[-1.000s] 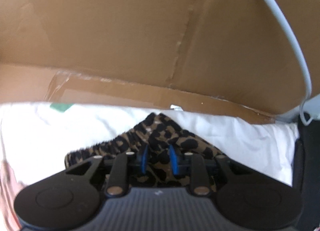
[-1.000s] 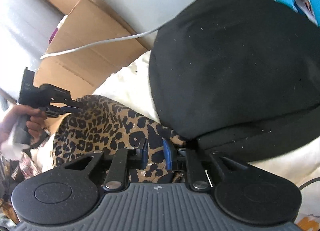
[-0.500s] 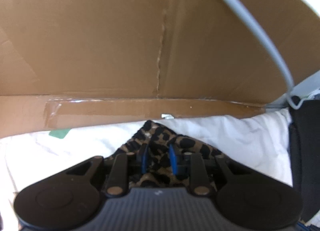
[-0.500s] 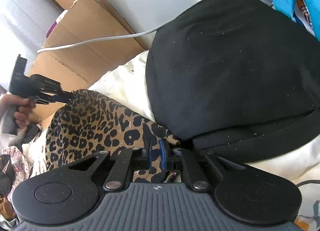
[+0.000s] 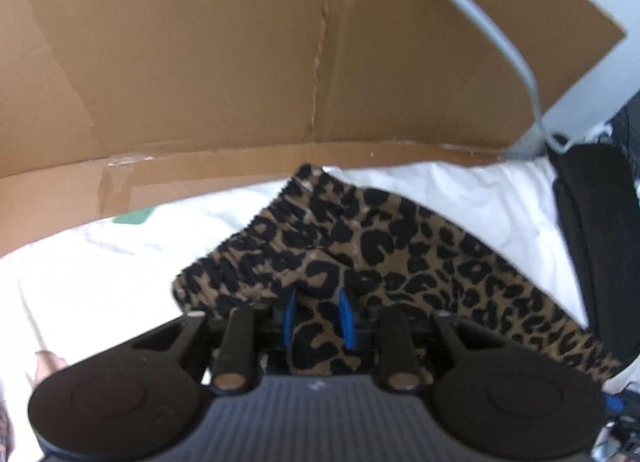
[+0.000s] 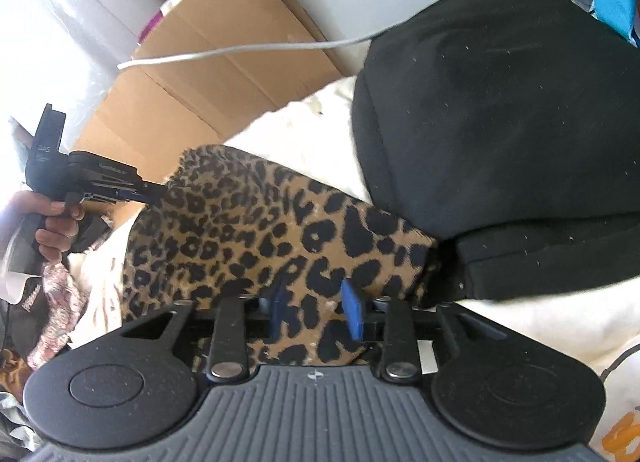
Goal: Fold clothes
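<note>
On white bedding point(image 5: 460, 198), leopard-print garment point(image 6: 248, 238) lies spread between both grippers. Left gripper point(image 5: 318, 316) pinches one edge of fabric between blue pads; seen from right wrist view, hand point(image 6: 48, 218) holds it at garment's far corner. Right gripper point(image 6: 316, 312) has pads parted wide, fabric lying loose between them. Black cushion point(image 6: 500, 102) overlaps garment's right side. Cardboard point(image 5: 200, 62) stands behind bedding.

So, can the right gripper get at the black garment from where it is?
Probably yes: the black garment lies just right of the right gripper, nothing between, though leopard-print cloth sits between its fingers.
</note>
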Demonstrator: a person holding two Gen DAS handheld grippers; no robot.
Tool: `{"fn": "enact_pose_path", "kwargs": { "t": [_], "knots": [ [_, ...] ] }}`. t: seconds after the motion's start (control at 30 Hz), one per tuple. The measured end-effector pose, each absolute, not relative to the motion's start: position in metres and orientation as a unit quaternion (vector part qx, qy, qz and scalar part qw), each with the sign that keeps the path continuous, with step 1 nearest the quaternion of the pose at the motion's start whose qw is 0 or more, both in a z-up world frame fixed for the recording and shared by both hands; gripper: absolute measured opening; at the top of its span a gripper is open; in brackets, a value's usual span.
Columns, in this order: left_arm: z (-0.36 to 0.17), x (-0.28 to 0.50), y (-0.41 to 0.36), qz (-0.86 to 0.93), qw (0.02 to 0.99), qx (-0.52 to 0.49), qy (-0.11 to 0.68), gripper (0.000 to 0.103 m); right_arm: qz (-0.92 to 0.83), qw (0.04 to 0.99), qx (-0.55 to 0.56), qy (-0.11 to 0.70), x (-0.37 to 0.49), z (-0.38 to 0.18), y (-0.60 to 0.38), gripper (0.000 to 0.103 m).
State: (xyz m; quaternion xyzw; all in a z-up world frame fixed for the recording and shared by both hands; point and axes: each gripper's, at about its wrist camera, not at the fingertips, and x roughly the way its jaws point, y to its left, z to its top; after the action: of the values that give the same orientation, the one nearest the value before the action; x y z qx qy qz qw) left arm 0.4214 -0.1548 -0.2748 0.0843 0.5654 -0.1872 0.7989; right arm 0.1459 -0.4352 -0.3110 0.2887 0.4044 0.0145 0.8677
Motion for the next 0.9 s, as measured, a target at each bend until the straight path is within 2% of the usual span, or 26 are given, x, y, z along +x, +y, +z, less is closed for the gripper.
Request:
{"fn": "enact_pose_path", "kwargs": {
  "t": [0.13,0.53,0.9],
  "knots": [
    [-0.288,0.42,-0.161,-0.179,0.807,0.088,0.556,0.025,-0.003,0.866,0.287,0.409,0.144,-0.316,-0.44,0.037],
    [-0.259,0.365,-0.14,-0.191,0.814,0.07,0.545,0.026,0.01,0.871,0.309,0.381,0.129,-0.305,-0.417,0.038],
    [-0.305,0.368,-0.149,-0.172,0.801,0.084,0.568,0.028,0.027,0.854,0.295,0.428,0.121,-0.323,-0.394,0.038]
  ]
}}
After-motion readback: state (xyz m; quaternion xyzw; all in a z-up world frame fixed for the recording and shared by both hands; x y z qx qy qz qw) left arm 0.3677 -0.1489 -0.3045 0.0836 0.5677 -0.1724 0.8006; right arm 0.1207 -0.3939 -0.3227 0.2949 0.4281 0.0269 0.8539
